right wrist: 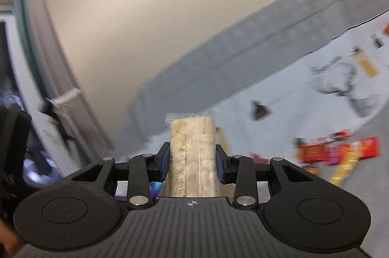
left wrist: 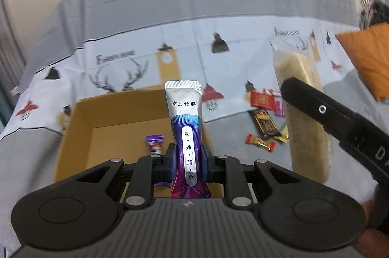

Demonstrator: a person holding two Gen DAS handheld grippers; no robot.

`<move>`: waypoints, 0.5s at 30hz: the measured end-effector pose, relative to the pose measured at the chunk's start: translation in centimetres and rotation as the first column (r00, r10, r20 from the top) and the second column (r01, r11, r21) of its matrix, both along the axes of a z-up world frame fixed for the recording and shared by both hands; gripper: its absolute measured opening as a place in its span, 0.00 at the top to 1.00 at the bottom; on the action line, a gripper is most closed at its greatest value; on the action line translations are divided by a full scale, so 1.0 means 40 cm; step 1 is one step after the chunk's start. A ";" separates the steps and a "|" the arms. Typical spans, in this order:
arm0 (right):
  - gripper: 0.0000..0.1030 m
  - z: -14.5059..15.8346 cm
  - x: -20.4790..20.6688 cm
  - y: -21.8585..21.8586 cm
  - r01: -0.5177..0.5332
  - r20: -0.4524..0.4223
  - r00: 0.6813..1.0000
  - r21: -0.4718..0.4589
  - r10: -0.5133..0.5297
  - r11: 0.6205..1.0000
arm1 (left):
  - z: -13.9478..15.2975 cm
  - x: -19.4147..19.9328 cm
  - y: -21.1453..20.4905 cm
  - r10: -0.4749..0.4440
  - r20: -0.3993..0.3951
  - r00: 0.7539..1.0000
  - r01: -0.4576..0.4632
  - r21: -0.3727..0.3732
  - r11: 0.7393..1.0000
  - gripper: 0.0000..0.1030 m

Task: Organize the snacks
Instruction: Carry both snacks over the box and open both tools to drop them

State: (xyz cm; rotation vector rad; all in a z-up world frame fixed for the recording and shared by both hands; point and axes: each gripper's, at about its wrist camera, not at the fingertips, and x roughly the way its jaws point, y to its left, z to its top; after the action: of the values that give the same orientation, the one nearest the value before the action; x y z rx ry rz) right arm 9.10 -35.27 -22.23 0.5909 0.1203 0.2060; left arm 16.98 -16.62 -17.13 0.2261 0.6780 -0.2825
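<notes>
My left gripper [left wrist: 187,160] is shut on a silver-and-purple pouch [left wrist: 186,116] with Chinese print, held upright above an open cardboard box [left wrist: 80,116]. A purple candy [left wrist: 154,142] lies inside the box. My right gripper [right wrist: 192,163] is shut on a clear-wrapped beige rice cracker bar [right wrist: 192,148], raised off the table; the bar also shows in the left wrist view [left wrist: 304,112] with the right gripper's black body [left wrist: 340,119] to the right of the box. Loose snacks lie on the cloth: red packets [left wrist: 263,99], a dark bar [left wrist: 265,123], a red-gold candy [left wrist: 260,142].
A printed tablecloth [left wrist: 218,58] with deer and clock towers covers the table. An orange cushion [left wrist: 367,56] lies at the far right. A beige wall and grey curtain [right wrist: 48,43] stand behind. More red and yellow wrappers [right wrist: 340,153] lie at the right.
</notes>
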 end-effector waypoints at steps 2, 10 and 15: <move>0.62 0.008 0.016 0.017 -0.031 0.043 0.999 0.005 0.031 0.999 | 0.022 -0.007 0.028 0.007 0.031 1.000 -0.007 0.000 1.000 0.78; 0.62 -0.006 0.093 0.121 -0.119 0.074 0.990 -0.043 0.122 0.992 | 0.047 0.015 0.130 0.074 0.118 0.990 -0.078 0.026 0.997 0.78; 0.62 -0.037 0.151 0.201 -0.215 -0.004 0.976 -0.139 0.217 0.967 | -0.020 0.077 0.200 0.138 0.056 0.989 -0.139 0.019 0.990 0.78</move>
State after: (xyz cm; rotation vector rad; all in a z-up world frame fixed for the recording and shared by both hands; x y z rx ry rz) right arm 15.12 -27.23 -23.70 0.4369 0.1869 0.4093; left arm 20.07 -8.62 -17.93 0.2065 0.6395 -0.1354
